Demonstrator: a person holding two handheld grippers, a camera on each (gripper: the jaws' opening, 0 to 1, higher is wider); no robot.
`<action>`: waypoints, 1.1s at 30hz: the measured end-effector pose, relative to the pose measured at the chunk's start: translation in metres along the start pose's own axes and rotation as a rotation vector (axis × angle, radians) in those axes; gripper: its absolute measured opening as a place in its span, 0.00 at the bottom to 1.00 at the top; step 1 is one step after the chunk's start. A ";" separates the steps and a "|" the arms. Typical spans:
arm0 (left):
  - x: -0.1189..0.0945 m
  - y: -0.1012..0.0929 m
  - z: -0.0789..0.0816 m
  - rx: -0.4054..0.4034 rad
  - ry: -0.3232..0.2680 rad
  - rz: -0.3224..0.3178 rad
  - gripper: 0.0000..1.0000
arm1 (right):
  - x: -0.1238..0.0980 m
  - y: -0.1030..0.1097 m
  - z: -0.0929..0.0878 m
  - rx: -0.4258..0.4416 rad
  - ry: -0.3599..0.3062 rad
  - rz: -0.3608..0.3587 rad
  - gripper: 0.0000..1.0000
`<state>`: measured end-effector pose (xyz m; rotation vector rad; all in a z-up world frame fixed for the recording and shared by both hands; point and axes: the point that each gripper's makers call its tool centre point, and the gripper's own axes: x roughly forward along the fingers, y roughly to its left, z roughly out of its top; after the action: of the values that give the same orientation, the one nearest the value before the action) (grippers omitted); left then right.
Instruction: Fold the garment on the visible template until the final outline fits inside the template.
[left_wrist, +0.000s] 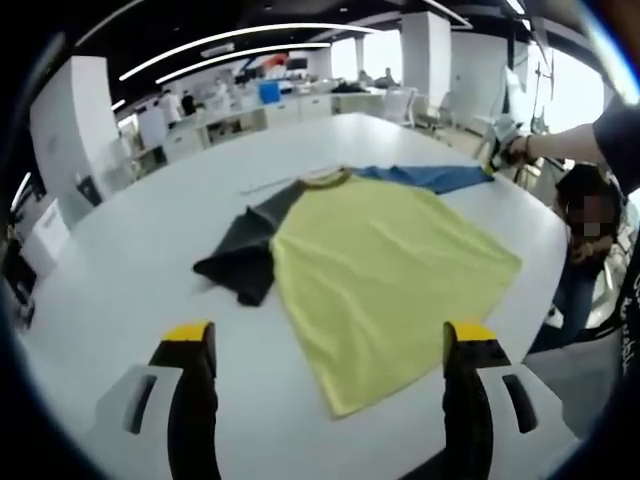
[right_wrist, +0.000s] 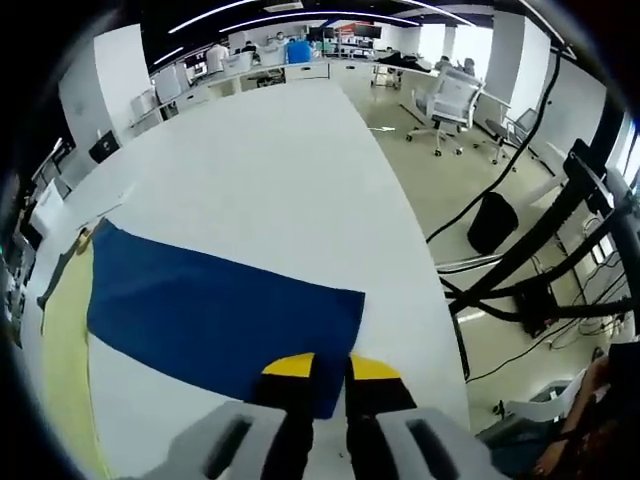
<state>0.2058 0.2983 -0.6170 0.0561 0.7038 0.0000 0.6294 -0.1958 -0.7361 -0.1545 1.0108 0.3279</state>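
A T-shirt lies flat on the white table (left_wrist: 120, 270), with a yellow body (left_wrist: 390, 270), a dark grey sleeve (left_wrist: 245, 255) and a blue sleeve (left_wrist: 430, 178). My left gripper (left_wrist: 330, 345) is open, its yellow-tipped jaws standing wide apart just short of the shirt's hem. In the right gripper view the blue sleeve (right_wrist: 220, 310) spreads out ahead, with the yellow body (right_wrist: 65, 360) at the left. My right gripper (right_wrist: 331, 370) is shut on the sleeve's cuff edge. It also appears in the left gripper view as the right gripper (left_wrist: 505, 143), held at the sleeve's far end.
The table edge (right_wrist: 440, 300) runs close on the right of the blue sleeve. Beyond it are office chairs (right_wrist: 450, 100), black cables and a stand (right_wrist: 540, 260) on the floor. A person (left_wrist: 590, 250) stands at the table's right side. A pale strip (left_wrist: 265, 184) lies near the collar.
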 end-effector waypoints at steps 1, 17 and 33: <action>0.000 0.000 0.000 0.001 0.000 0.000 0.90 | 0.000 0.003 0.000 0.005 -0.001 0.013 0.00; 0.000 -0.001 0.001 -0.005 -0.005 -0.016 0.92 | -0.008 0.006 0.006 0.055 -0.007 0.006 0.00; 0.002 -0.004 0.002 -0.017 -0.004 -0.036 0.99 | -0.037 0.034 0.027 0.044 -0.037 0.077 0.00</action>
<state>0.2089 0.2937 -0.6168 0.0272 0.7008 -0.0287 0.6214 -0.1635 -0.6900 -0.0695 0.9877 0.3774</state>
